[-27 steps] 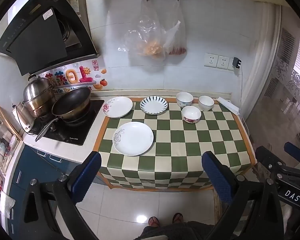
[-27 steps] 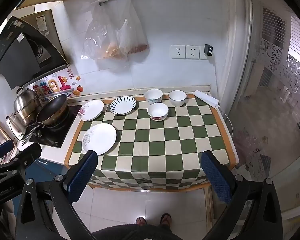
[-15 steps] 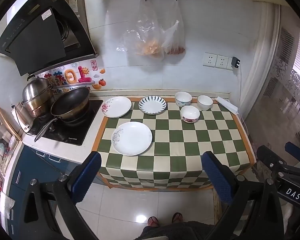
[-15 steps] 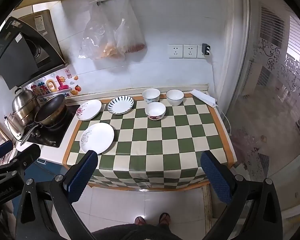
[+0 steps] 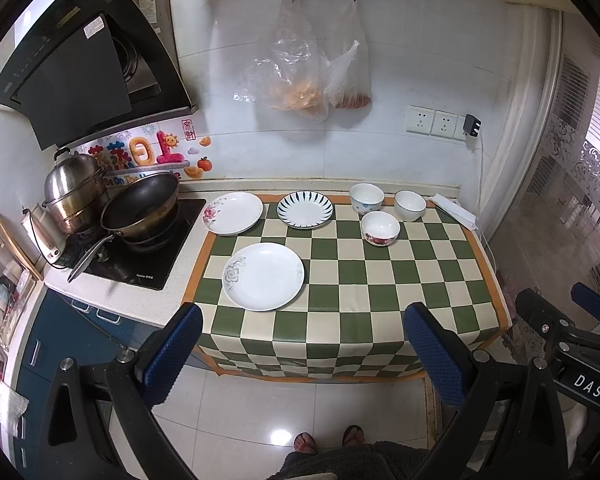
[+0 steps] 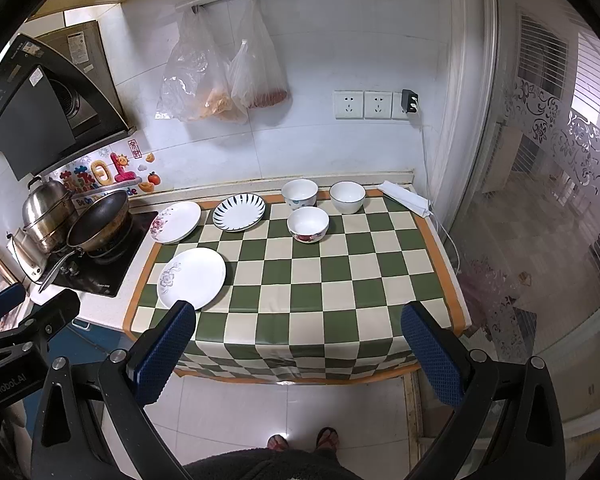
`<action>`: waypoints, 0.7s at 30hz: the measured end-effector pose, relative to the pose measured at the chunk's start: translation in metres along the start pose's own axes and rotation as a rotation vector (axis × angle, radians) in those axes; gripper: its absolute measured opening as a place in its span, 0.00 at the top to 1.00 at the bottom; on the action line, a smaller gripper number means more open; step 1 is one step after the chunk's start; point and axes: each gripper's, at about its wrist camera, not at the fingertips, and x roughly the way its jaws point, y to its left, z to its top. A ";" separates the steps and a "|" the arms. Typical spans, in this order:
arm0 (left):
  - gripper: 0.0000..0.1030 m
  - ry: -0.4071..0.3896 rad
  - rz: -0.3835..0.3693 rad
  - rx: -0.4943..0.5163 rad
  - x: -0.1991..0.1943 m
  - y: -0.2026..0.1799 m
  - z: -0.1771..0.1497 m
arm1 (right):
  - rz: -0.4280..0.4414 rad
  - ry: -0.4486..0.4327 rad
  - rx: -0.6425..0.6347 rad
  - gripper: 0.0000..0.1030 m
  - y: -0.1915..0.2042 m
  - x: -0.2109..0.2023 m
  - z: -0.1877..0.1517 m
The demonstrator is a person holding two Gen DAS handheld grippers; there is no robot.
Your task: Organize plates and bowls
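Note:
On the green checked table lie three plates: a large white plate at the front left, a pink-flowered plate and a blue-striped plate at the back. Three bowls stand at the back right: a dotted bowl, a plain white bowl and a red-flowered bowl. The same items show in the right wrist view, e.g. the large plate and the flowered bowl. My left gripper and right gripper are open, empty, held well before the table's front edge.
A stove with a black wok and steel pot stands left of the table. Plastic bags hang on the back wall. A folded white cloth lies at the table's back right corner. A glass door is to the right.
Both grippers have drifted slightly back and up from the table; the dishes have not moved and both grippers stay open.

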 end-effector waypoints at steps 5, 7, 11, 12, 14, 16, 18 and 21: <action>0.00 -0.001 -0.001 0.001 0.001 -0.002 0.000 | -0.001 -0.002 -0.001 0.00 0.000 0.000 0.002; 0.00 0.000 0.001 0.003 0.002 -0.004 0.000 | 0.001 -0.001 0.000 0.00 0.000 0.000 0.002; 0.00 -0.001 -0.002 -0.001 0.002 -0.004 0.000 | -0.001 -0.001 -0.002 0.00 0.001 0.000 0.002; 0.00 -0.001 -0.003 -0.003 0.002 -0.005 0.000 | -0.003 -0.002 -0.003 0.00 0.001 0.000 0.003; 0.00 -0.002 -0.002 -0.002 0.002 -0.005 -0.001 | -0.004 -0.006 -0.002 0.00 0.000 0.000 0.004; 0.00 -0.004 -0.005 -0.001 0.003 -0.006 -0.001 | -0.008 -0.011 -0.005 0.00 0.004 -0.001 0.003; 0.00 -0.004 -0.006 0.000 0.004 -0.007 0.000 | -0.010 -0.013 -0.007 0.00 0.005 -0.002 0.003; 0.00 -0.005 -0.010 -0.003 0.004 -0.006 0.001 | -0.010 -0.015 -0.005 0.00 0.005 -0.002 0.004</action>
